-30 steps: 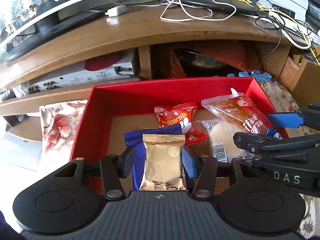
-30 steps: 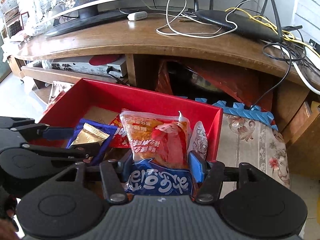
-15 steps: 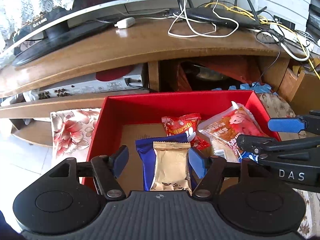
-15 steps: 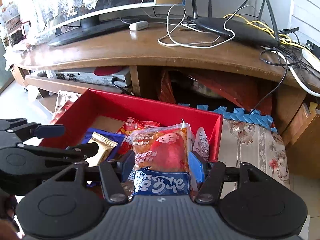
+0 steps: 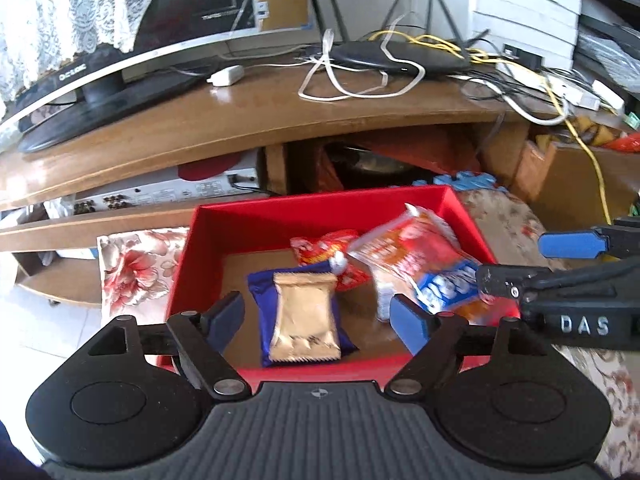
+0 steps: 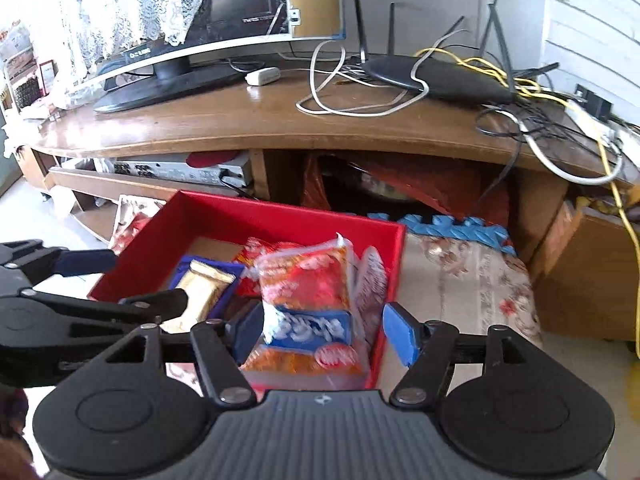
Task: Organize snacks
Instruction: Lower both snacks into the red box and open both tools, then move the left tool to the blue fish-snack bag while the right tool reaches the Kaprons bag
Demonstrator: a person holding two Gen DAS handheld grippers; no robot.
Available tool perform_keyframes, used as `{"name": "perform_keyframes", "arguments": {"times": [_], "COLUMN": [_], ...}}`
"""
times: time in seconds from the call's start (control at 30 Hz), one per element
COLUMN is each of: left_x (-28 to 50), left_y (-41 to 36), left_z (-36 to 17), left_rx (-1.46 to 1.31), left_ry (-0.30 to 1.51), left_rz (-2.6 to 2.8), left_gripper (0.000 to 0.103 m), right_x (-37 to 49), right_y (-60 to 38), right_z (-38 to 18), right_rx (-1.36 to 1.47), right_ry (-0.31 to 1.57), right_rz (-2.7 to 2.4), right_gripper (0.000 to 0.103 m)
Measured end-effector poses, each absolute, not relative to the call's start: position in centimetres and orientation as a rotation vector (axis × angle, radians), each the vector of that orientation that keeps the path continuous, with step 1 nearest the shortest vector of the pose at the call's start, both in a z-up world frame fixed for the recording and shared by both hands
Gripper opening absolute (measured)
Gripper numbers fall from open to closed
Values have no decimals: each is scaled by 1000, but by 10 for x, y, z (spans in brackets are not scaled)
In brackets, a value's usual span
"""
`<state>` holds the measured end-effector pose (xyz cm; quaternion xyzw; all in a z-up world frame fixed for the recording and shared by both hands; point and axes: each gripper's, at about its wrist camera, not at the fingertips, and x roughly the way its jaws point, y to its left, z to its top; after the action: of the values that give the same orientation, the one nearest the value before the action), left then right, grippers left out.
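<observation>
Currently at release stage: both snacks deposited inside red open-topped cardboard box, set on floral cloth in front of curved wooden desk. Left gripper with jaws apart, just opened further, pads clear of gold foil sachet lying on dark blue wrapper at box floor. Right gripper likewise just opened further, jaws apart; orange-and-red transparent snack bag with blue band resting between pads against box's right wall, contact not evident. Next move, by judgement: withdraw both grippers upward without snagging wrappers, then locate any remaining loose snack. Legible writing: "DAS" on right gripper body in left view; bag lettering too blurred to read.
</observation>
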<state>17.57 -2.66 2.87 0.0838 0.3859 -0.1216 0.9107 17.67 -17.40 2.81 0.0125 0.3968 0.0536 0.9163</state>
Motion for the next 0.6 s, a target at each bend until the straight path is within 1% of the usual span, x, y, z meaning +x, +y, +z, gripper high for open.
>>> {"name": "perform_keyframes", "arguments": {"times": [0.3, 0.6], "left_x": [149, 129], "left_y": [-38, -53], "left_z": [18, -4], "left_rx": [173, 208], "left_ry": [835, 903], "left_rz": [-330, -393], "left_gripper": [84, 84], "right_x": [141, 90], "right_y": [-207, -223], "right_z": [24, 1], "right_rx": [83, 131], "right_ry": [857, 954], "right_rz": [34, 31], "right_gripper": [59, 59]}}
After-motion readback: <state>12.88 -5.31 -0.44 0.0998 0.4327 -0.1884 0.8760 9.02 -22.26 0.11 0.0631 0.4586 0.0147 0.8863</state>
